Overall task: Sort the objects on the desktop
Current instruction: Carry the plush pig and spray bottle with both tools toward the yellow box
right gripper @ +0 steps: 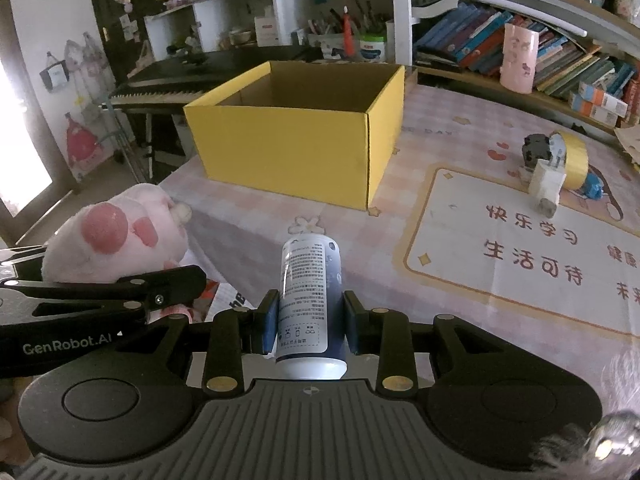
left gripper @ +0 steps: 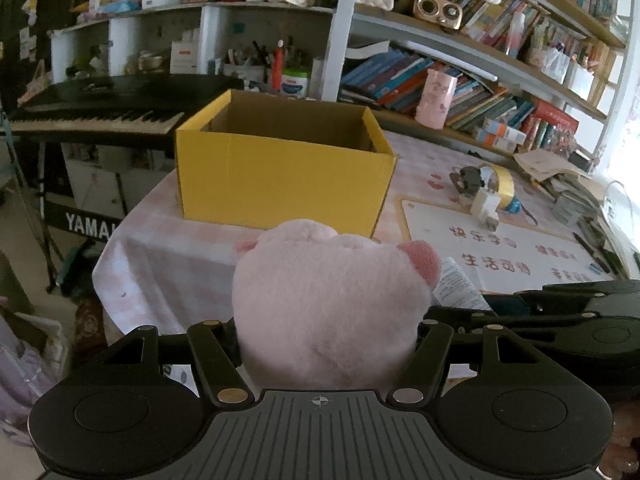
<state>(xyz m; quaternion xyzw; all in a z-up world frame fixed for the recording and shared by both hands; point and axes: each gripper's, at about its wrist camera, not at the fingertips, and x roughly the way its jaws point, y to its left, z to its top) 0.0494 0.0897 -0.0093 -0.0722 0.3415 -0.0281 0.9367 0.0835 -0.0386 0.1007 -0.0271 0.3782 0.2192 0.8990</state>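
Observation:
My left gripper [left gripper: 328,332] is shut on a pink plush pig [left gripper: 328,304], held above the near table edge; its fingertips are hidden by the plush. The pig also shows at the left of the right wrist view [right gripper: 116,236]. My right gripper [right gripper: 310,320] is shut on a white and blue bottle [right gripper: 310,292], pointing toward an open yellow cardboard box [right gripper: 296,140]. The box stands on the table ahead of both grippers [left gripper: 280,176]. A yellow tape roll [right gripper: 572,160], a white adapter [right gripper: 546,188] and a dark small object [right gripper: 536,150] lie to the right.
A pink checked tablecloth [right gripper: 440,128] and a printed mat [right gripper: 520,264] cover the table. A black keyboard piano [left gripper: 96,116] stands behind left. Bookshelves [left gripper: 460,80] and a pink cup [right gripper: 518,60] line the back. Pens [left gripper: 596,248] lie at the right edge.

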